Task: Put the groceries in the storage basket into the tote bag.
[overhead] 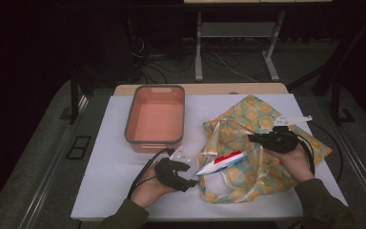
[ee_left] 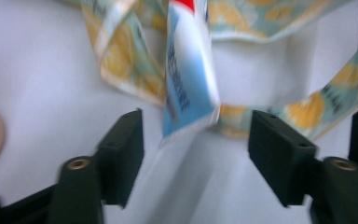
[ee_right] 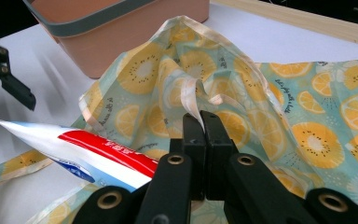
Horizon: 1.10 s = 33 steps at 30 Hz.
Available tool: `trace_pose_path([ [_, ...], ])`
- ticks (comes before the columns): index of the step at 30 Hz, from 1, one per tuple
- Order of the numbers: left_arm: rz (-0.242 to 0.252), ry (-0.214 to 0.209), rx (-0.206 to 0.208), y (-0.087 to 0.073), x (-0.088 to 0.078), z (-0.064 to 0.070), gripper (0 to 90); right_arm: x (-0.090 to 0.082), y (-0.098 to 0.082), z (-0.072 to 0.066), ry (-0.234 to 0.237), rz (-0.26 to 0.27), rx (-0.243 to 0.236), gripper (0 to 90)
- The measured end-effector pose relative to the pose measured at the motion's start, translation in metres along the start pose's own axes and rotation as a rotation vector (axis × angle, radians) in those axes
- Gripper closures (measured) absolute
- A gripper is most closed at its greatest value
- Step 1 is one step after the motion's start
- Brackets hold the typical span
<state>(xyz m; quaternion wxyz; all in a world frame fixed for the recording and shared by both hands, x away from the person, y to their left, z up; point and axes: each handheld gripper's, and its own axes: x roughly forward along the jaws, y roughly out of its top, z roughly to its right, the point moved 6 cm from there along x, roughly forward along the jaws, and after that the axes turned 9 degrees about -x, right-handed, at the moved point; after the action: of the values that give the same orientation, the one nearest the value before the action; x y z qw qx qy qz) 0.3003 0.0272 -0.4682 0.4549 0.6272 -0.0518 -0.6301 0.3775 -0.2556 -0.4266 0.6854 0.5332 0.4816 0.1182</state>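
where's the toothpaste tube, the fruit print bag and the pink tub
toothpaste tube (overhead: 219,162), high view, on its red and white middle
fruit print bag (ee_right: 317,140), right gripper view, on an orange slice of the cloth
pink tub (overhead: 129,117), high view, on its grey left rim

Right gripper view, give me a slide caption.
Shut right tool pinches the fruit-print bag's strap; toothpaste tube beside it.

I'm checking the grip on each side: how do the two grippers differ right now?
The left gripper has its jaws apart, with the crimped end of the toothpaste tube between them, not pressed. The right gripper has its jaws shut on a strap of the fruit-print bag. Both are black, hand-held and low over the white table.
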Motion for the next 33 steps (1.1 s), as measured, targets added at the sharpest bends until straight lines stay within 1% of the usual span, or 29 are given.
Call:
trace_pose_path([
  [2, -0.004, 0.005, 0.007, 0.001, 0.004, -0.001, 46.0, 0.0, 0.0, 0.0, -0.001, 0.0, 0.0, 89.3],
  [3, -0.002, 0.016, 0.013, 0.001, 0.006, -0.003, 49.3, 0.0, 0.0, 0.0, 0.0, 0.0, 0.001, 89.3],
  [6, 0.002, 0.021, 0.029, 0.001, 0.01, -0.005, 60.9, 0.0, 0.0, 0.0, -0.001, 0.001, 0.001, 89.3],
  [9, 0.004, 0.02, 0.07, 0.002, 0.01, -0.004, 68.6, 0.0, 0.0, 0.0, -0.001, -0.001, 0.001, 89.2],
  [10, 0.007, 0.02, 0.085, 0.002, 0.01, -0.003, 72.8, 0.0, 0.0, 0.0, 0.0, 0.0, 0.001, 89.3],
  [13, 0.01, 0.06, 0.116, 0.004, 0.009, -0.004, 82.1, 0.0, 0.0, 0.0, -0.001, -0.001, 0.0, 89.3],
  [14, 0.007, 0.068, 0.116, 0.005, 0.009, -0.004, 84.7, 0.001, 0.0, -0.001, -0.002, -0.002, 0.0, 89.3],
  [18, 0.014, 0.06, 0.108, 0.009, 0.011, -0.006, 88.4, 0.002, 0.0, -0.002, 0.001, -0.002, -0.004, 89.3],
  [19, 0.023, 0.049, 0.101, 0.011, 0.011, -0.005, 89.0, 0.002, 0.0, -0.002, 0.001, -0.003, -0.004, 89.3],
  [20, 0.031, 0.037, 0.097, 0.014, 0.012, -0.004, 89.3, 0.002, 0.0, -0.002, 0.002, -0.003, -0.004, 89.3],
  [22, 0.038, 0.045, 0.098, 0.021, 0.014, -0.001, 89.4, 0.003, 0.0, -0.003, 0.001, -0.006, -0.004, 89.3],
  [24, 0.047, 0.036, 0.101, 0.03, 0.018, 0.002, 89.5, 0.003, 0.001, -0.003, 0.002, -0.002, -0.007, 89.3],
  [26, 0.058, 0.031, 0.101, 0.039, 0.024, 0.007, 89.5, 0.003, 0.002, -0.004, 0.003, 0.0, -0.01, 89.3],
  [27, 0.052, 0.03, 0.108, 0.043, 0.027, 0.009, 89.5, 0.003, 0.003, -0.004, 0.002, 0.003, -0.011, 89.3],
  [33, 0.051, 0.021, 0.122, 0.072, 0.054, 0.021, 89.5, 0.001, 0.007, -0.008, 0.01, 0.019, -0.022, 89.3],
])
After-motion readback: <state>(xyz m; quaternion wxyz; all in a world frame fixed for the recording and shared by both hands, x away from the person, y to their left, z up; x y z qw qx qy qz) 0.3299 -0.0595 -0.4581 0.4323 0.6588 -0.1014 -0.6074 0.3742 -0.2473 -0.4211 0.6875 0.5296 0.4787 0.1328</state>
